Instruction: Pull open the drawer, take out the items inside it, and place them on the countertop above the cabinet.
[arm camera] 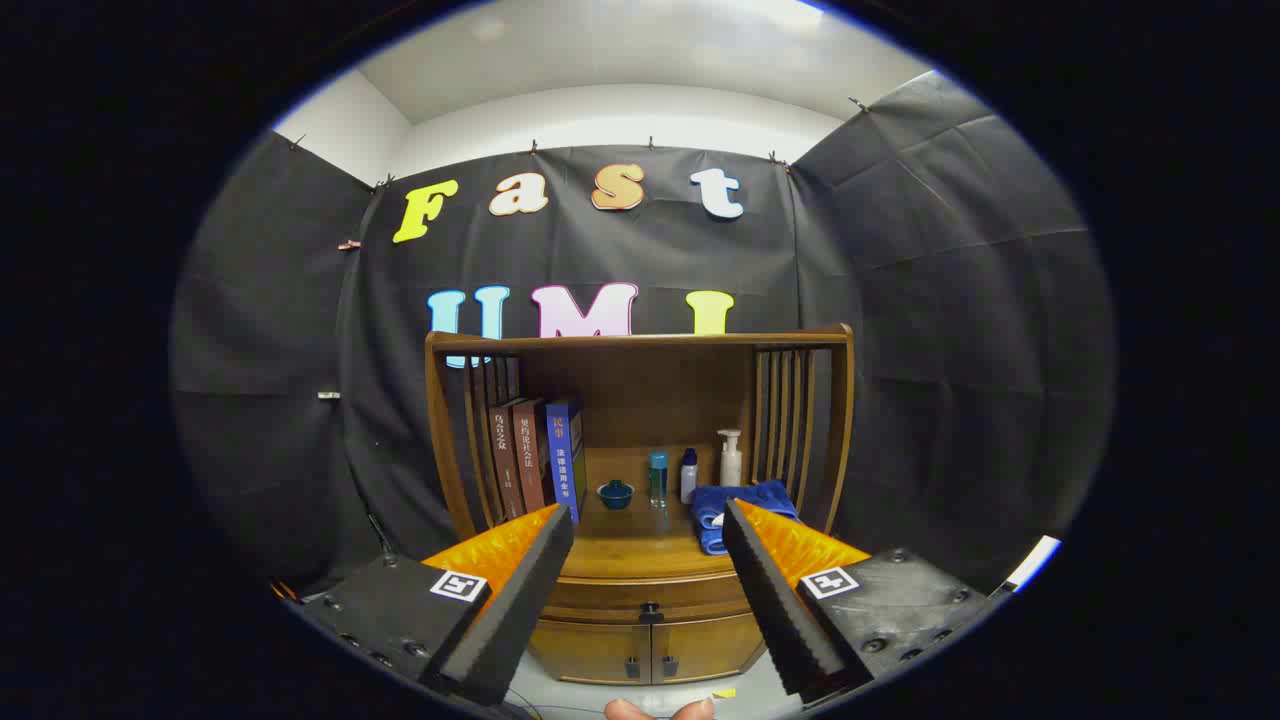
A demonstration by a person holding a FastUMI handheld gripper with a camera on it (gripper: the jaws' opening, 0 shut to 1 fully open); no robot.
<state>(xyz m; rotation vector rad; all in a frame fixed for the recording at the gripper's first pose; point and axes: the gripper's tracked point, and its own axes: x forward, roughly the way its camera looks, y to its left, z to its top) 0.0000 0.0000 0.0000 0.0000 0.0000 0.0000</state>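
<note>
Two fingers spread wide before a closed drawer

Two fingers of the tool (648, 520) stand wide apart with nothing between them, hanging well short of the wooden cabinet (640, 640). Between the fingers, toward 6 o'clock, the drawer (645, 597) sits closed under the bench (640, 545), with two shut doors (645, 652) below it. On the bench, three books (535, 458) lean at 10 o'clock from the fingertips. A small blue lidded bowl (615, 493), a teal bottle (657, 478), a white bottle with a blue cap (689, 474) and a pump bottle (731, 458) stand in a row at 12 o'clock. Blue folded towels (730, 505) lie just beside the right finger. A person's fingertips (660, 709) show at 6 o'clock.
</note>
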